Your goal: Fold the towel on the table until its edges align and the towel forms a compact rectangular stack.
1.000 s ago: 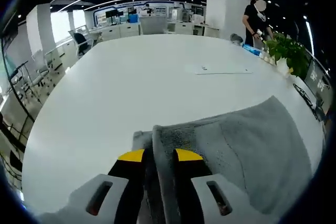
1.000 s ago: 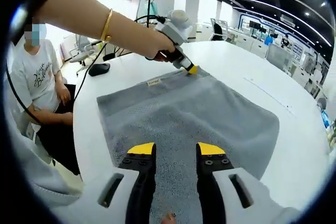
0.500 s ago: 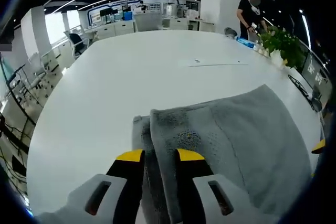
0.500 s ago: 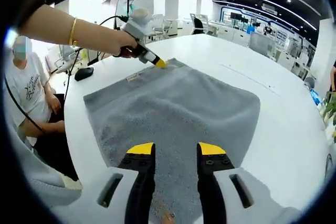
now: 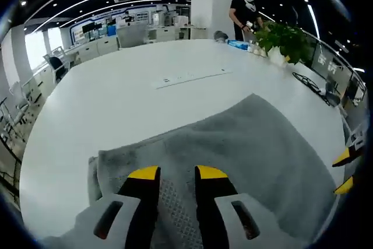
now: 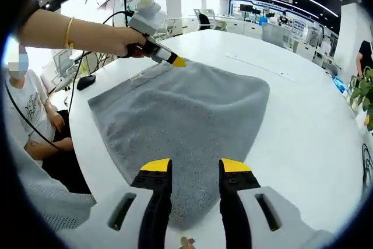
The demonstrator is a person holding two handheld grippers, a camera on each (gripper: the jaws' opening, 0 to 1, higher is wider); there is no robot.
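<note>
Left gripper view: my left gripper [image 5: 176, 172] clamps the grey towel [image 5: 245, 144] on the white table [image 5: 116, 97]; right gripper [image 6: 195, 166] pinches the opposite edge.

This is a large open-plan office or tech lab. A broad white table [image 5: 145, 103] fills the middle of the left gripper view, with a potted green plant [image 5: 284, 40] at its upper right edge. Long curved strips of ceiling lights [image 5: 116, 5] run across the top of the frame above rows of desks and monitors [image 5: 111, 30] in the upper left. A white square pillar [image 5: 211, 1] stands at top centre. In the right gripper view, office chairs [image 6: 204, 20] and more workstations [image 6: 274, 27] line the upper background.
</note>
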